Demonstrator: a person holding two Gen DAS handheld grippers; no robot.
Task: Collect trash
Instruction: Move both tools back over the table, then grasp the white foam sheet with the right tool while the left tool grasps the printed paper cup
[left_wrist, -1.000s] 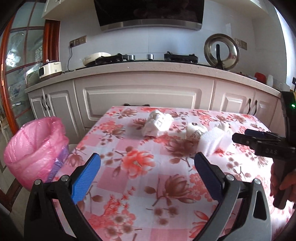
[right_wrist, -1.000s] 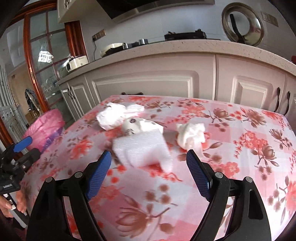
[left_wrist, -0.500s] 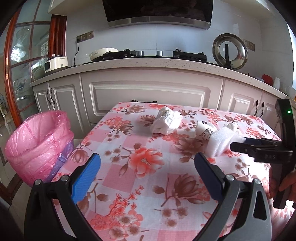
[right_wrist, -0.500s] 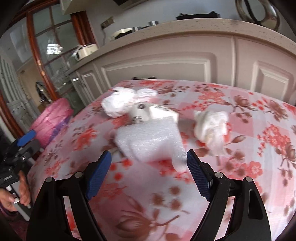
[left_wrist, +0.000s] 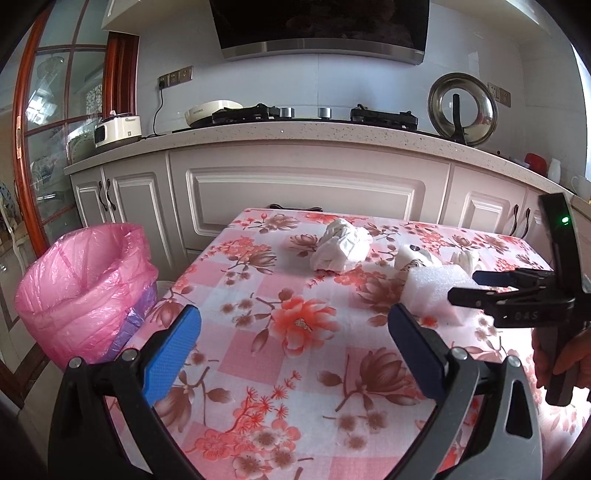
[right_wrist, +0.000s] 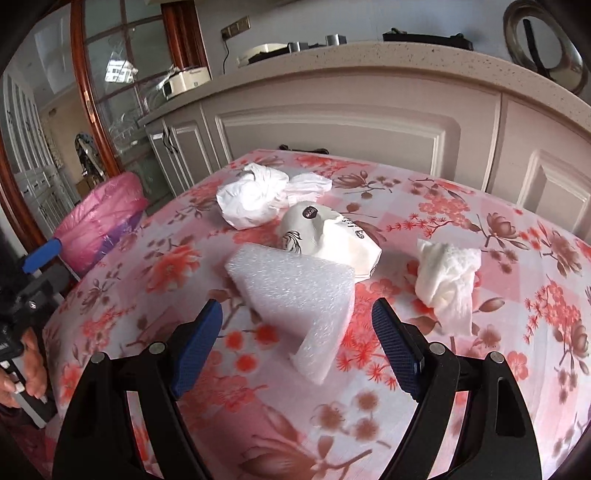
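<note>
The right gripper (right_wrist: 297, 325) has its jaws wide apart around the near end of the white foam wedge (right_wrist: 295, 291), probably not touching it. The foam lies on the flowery bench (right_wrist: 461, 369). Slide in further, then squeeze gently. The left gripper (left_wrist: 291, 345) waits with jaws apart, near the pink-bagged bin (left_wrist: 85, 288).

Bare tablecloth (right_wrist: 258, 398) before foam piece (right_wrist: 295, 291); crumpled cup (right_wrist: 325, 240) crowds behind.
</note>
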